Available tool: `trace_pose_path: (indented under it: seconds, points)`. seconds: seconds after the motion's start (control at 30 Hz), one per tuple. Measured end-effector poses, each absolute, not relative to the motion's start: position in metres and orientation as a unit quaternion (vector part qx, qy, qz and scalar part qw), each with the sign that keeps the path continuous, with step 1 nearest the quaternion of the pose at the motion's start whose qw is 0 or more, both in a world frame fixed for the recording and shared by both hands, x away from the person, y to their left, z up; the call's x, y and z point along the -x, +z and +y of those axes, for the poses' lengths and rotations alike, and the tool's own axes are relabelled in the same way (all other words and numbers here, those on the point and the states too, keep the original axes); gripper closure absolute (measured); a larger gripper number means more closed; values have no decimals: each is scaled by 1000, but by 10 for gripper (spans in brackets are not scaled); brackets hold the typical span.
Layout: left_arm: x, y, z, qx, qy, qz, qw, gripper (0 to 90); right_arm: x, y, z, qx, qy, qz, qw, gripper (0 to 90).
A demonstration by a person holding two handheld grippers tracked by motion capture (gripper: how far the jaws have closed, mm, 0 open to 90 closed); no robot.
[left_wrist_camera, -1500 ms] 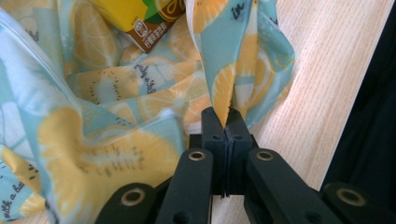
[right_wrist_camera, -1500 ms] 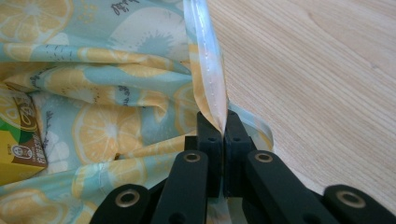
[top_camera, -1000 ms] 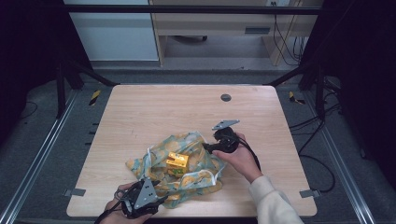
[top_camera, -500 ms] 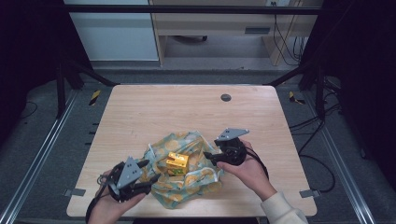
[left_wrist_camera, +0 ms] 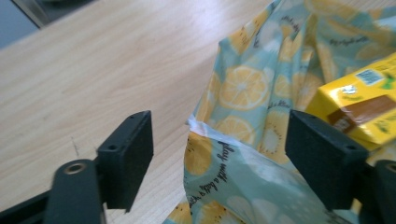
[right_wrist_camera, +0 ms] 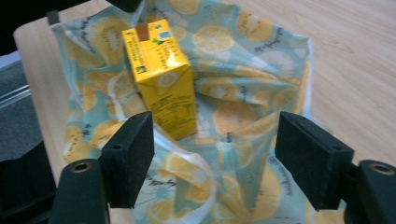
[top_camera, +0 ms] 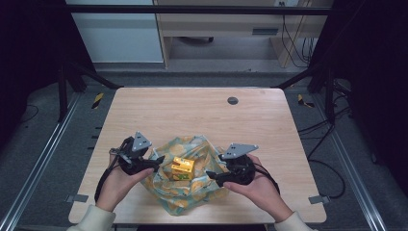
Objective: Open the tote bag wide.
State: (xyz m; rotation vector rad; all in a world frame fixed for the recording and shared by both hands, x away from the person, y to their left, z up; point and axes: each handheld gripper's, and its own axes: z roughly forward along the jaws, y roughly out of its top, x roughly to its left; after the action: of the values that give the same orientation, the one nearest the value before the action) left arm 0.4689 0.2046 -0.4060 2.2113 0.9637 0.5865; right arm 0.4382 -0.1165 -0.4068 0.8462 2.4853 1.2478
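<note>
Lab test bench point(top_camera: 144, 108) (black frame point(top_camera: 192, 8), cables point(top_camera: 288, 38))

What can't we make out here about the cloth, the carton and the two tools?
- Cloth: high view, near edge runs under the left tool and right tool; contact with its folds unclear.
- Yellow carton: print too small to read; left gripper view cuts it off at the right edge.
- Carton's underside: hidden by the cloth folds it lies on.

Left gripper point(top_camera: 156, 159) and right gripper point(top_camera: 210, 175), jaws just opened wider.
</note>
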Motion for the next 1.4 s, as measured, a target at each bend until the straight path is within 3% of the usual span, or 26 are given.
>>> trace_pose_path:
  seconds: [0.1,0.2,0.27,0.43,0.5,0.57,1.03,1.2,1.27,1.4]
  points:
    - [-474,-419,202,-848,217,374,307,219,-434,-415,-114,-286,418,856,102,251]
    - [-471,-430,201,-854,208,370,301,368,-430,-432,-112,-282,401,867,90,305]
    - [-468,-436,201,-857,209,366,295,465,-429,-441,-113,-276,389,875,84,389]
    - [-460,-443,204,-859,222,355,294,758,-421,-456,-114,-252,368,893,65,750]
    - [-457,-447,206,-861,233,350,286,827,-418,-459,-115,-247,365,896,59,863]
    - [-457,-452,208,-864,231,349,280,856,-414,-464,-119,-244,361,899,52,897]
    - [-464,-469,222,-867,259,354,235,878,-405,-489,-126,-242,320,915,33,900]
    - [-462,-470,225,-866,245,362,241,875,-404,-489,-126,-244,322,914,40,900]
    - [-459,-468,227,-860,242,367,257,848,-403,-489,-127,-239,331,912,44,836]
    - [-452,-458,230,-839,250,380,299,644,-399,-478,-131,-243,354,900,69,579]
